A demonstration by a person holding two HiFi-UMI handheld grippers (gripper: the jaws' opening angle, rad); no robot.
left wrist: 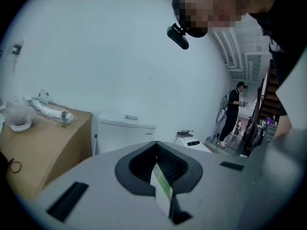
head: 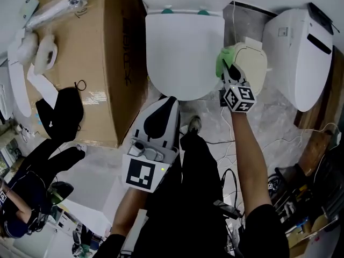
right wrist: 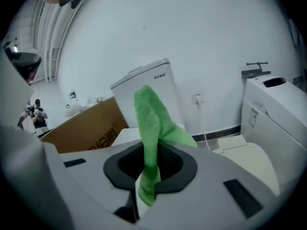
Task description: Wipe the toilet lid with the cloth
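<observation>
White wall and grey marbled floor hold three toilets in a row. The one with the white lid (head: 183,47) is in the middle, a cream one (head: 257,69) is next to it, and a white one (head: 298,52) is at the far right. One box (head: 86,52) stands close against the lid's left edge.

One green cloth (head: 223,59) is pinched in the right gripper (head: 228,67), whose jaws are clamped on it. Its free end stands up ahead of them in the right gripper view. That gripper sits at the lid's right edge, in the narrow gap before the cream toilet. To its left the whole lid lies bare.

The left gripper (head: 167,100) has its jaws together with nothing between them. Its tip is at the lid's front edge, and open lid lies ahead of it. Thin cables trail over the floor below the right gripper.
</observation>
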